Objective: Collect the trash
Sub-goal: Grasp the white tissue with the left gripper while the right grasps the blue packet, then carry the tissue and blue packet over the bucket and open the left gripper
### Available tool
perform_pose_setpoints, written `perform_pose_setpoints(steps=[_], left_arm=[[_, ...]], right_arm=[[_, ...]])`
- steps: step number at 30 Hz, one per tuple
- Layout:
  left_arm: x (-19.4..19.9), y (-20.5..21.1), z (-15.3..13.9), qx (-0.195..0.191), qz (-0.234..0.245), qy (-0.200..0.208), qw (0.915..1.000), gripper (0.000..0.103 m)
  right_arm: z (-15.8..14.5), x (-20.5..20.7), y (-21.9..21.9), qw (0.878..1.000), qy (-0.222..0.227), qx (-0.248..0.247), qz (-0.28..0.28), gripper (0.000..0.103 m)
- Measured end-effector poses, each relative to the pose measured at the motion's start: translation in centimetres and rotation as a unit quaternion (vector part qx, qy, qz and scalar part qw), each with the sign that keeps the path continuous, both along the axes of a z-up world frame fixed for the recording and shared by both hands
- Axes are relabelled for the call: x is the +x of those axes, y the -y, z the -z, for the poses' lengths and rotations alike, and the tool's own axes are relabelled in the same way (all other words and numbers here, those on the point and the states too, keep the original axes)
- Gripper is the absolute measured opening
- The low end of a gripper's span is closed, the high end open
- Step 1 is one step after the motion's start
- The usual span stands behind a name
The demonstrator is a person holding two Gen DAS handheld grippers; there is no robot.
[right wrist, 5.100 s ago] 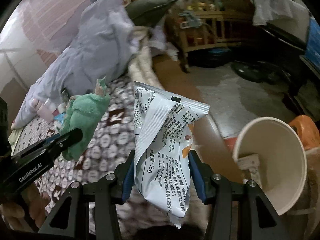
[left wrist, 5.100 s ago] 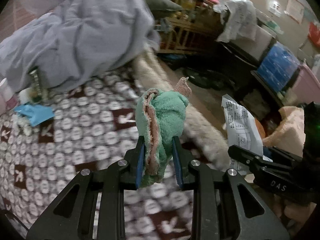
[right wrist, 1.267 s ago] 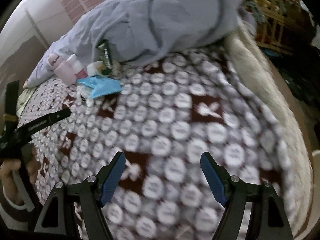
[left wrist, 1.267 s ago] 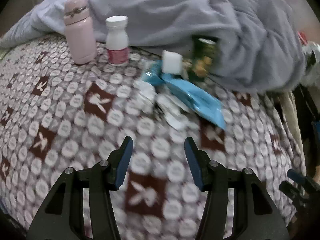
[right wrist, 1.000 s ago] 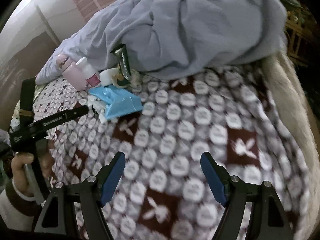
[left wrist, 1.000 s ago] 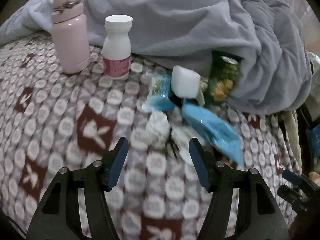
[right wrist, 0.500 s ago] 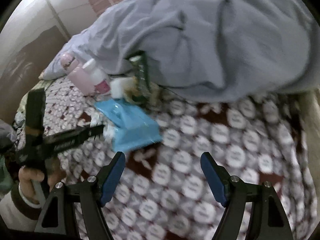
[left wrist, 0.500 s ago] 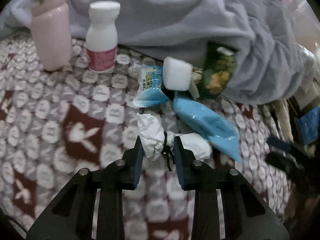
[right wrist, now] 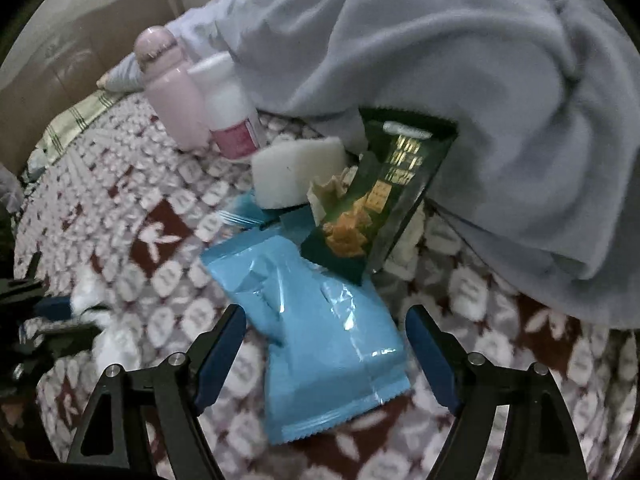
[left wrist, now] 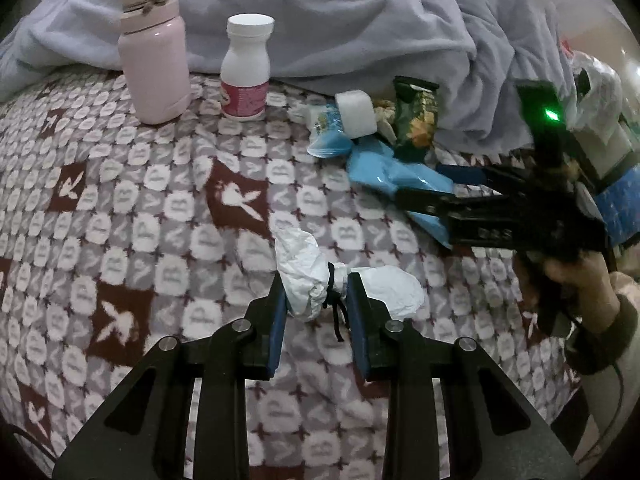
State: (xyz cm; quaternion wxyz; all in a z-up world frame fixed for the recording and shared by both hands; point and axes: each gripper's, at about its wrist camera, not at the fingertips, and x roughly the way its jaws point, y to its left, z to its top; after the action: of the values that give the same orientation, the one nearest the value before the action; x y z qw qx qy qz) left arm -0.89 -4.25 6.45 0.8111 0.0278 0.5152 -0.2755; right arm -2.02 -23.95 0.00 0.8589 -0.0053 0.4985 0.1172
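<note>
now left tool [left wrist: 316,300] pinches tissue wad [left wrist: 304,276] (knotted).

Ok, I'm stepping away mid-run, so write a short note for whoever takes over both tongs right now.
Left tongs: just closed on the crumpled white tissue, not lifted off the patterned blanket.
Right tongs: open, empty, jaws either side of the light blue wrapper.
Not collected: the wrapper, green snack bag, small blue packet, white foam block.
Pink flask and white bottle stand upright behind.
</note>
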Motion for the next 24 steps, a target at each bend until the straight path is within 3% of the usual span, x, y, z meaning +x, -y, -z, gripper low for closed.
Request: perform_pose_setpoints(steps=[3, 5, 12, 19, 24], left_arm=[[-0.2, 0.8, 0.1, 0.001, 0.005, 0.002, 1.0000, 0.026], [-0.4, 1.2, 0.1, 0.001, 0.006, 0.001, 1.0000, 0.026], [-2.1, 2.1, -0.5, 0.005, 0.016, 0.012, 0.9998, 0.026], [-5.2, 4.1, -1.0, 0.006, 0.028, 0.011, 0.9995, 0.026], [-7.8, 6.4, -1.9, 0.012, 0.045, 0.021, 0.9987, 0.026]], right_arm=[[0.7, 0.0, -0.3, 1.000, -0.006, 0.008, -0.008, 0.077], [0.5, -0.7, -0.5, 1.000, 0.002, 0.014, -0.011, 0.050], [-2.0, -7.5, 0.1, 0.999, 0.016, 0.033, -0.034, 0.050], [-3.7, -15.7, 3.2, 0.999, 0.029, 0.042, 0.012, 0.050], [-4.4, -19.2, 4.6, 0.997, 0.044, 0.037, 0.044, 0.050]])
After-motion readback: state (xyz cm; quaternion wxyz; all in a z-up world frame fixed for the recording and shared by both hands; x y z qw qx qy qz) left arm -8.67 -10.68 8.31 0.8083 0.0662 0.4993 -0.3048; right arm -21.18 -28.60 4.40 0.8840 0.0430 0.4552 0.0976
